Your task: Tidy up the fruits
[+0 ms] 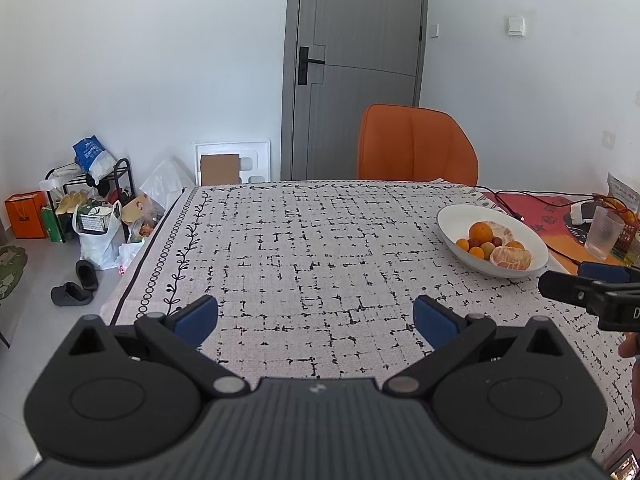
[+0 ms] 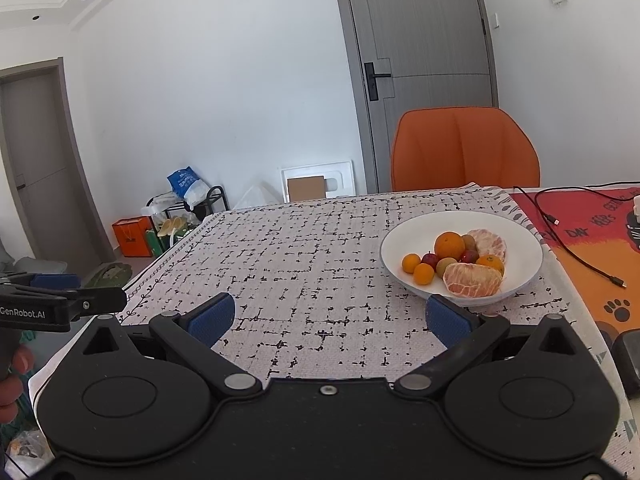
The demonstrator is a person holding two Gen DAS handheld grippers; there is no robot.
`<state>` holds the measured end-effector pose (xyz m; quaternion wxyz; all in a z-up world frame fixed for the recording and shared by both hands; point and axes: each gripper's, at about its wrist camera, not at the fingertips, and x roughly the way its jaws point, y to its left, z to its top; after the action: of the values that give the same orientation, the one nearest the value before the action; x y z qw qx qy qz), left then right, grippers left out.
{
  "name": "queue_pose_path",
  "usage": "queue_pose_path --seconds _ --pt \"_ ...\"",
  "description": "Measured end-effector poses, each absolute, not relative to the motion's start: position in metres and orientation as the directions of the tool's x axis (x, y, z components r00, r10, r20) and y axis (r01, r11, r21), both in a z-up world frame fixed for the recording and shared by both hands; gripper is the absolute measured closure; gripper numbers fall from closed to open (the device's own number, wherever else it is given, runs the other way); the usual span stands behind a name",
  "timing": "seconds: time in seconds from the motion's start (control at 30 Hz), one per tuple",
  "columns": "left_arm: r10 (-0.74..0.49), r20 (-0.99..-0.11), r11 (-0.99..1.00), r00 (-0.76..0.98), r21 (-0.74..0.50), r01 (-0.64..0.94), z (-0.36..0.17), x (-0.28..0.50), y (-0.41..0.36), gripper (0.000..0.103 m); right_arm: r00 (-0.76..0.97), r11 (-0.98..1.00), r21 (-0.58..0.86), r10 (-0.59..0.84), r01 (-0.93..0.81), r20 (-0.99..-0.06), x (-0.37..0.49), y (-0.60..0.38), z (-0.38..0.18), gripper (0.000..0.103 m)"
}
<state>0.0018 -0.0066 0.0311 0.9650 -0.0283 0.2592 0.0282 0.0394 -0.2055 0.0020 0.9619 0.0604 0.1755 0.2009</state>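
From the left wrist, the left gripper [image 1: 316, 316] spreads its blue-padded fingers wide over the woven, black-flecked worktop [image 1: 304, 248]; the shallow white bowl [image 1: 452, 220] of round fruits [image 1: 494, 245] sits far right

From the right wrist, the right gripper [image 2: 330, 314] gapes empty, bowl [image 2: 400, 240] just beyond its right finger

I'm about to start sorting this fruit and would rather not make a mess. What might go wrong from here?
1. The peeled citrus looks soft; the right gripper, open and empty, might crush it.
2. The small round fruits are piled together in the white bowl; lifting one may roll the others.
3. A black cable lies just right of the bowl and might snag.
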Motion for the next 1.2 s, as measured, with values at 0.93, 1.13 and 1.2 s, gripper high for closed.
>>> queue_pose_path --seconds 0.93,1.13,1.2 --pt "0.028 -0.512 0.996 0.859 -0.054 -0.064 0.0295 0.0049 -0.0052 0.0 0.855 0.914 0.189 0.404 -0.36 -0.326 0.0416 -0.2051 -0.0021 0.0" --pt "0.023 -0.514 0.997 0.858 -0.057 -0.06 0.0278 0.0055 -0.0055 0.0 0.855 0.916 0.191 0.4 -0.354 -0.332 0.0422 -0.2055 -0.004 0.0" --pt "0.021 -0.513 0.997 0.858 -0.058 -0.059 0.0271 0.0054 -0.0057 0.0 0.854 0.916 0.191 0.399 -0.353 -0.334 0.0423 -0.206 -0.0051 0.0"
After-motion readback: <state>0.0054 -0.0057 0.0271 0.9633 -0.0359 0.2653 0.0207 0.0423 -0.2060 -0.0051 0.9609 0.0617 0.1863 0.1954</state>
